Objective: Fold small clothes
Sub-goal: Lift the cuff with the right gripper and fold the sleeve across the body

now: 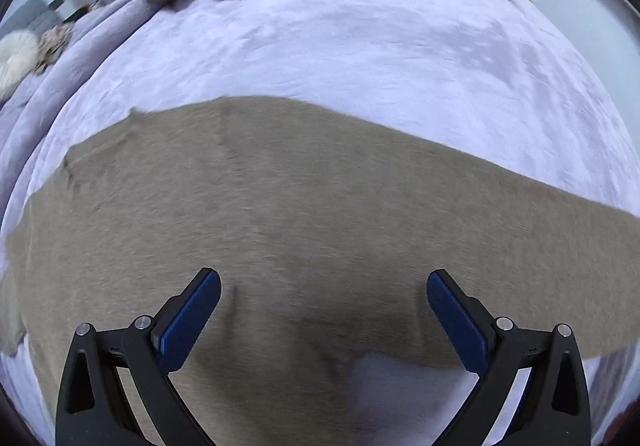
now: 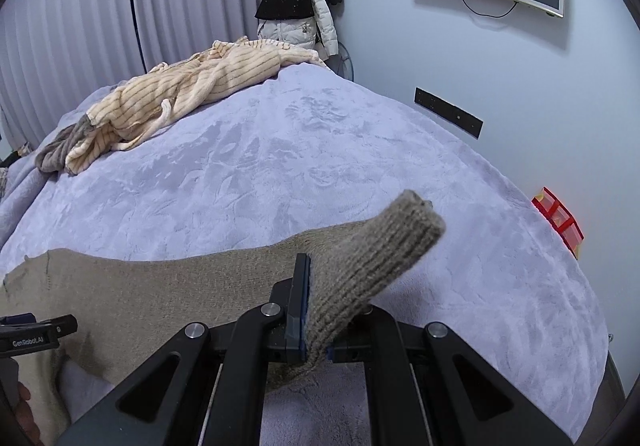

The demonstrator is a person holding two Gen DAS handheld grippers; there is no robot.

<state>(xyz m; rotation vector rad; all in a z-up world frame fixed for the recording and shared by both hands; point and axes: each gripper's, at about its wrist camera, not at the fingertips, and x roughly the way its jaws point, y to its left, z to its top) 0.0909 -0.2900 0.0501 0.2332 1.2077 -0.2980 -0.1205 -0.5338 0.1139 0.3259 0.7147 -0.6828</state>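
Along the near edge of the bed, a taupe knit garment lies spread flat on the lavender blanket, stretching across most of the near side. The left gripper hangs steeply above it, pointing almost straight down, its blue-padded jaws wide apart with nothing between them; the picture does not settle whether its tips touch the knit. The right gripper points down at a shallower slant near the right end of the garment, its jaws pinched tight on a ribbed cuff that stands up clear of the blanket, its end sticking out past the pads. In the right wrist view the left gripper shows at the lower left, with part of a hand beneath it.

Beyond the garment's far edge the blanket is bare well toward the far side. There a striped cream garment and a grey one lie crumpled in a heap near the far edge. The bed's right edge runs close to the wall.
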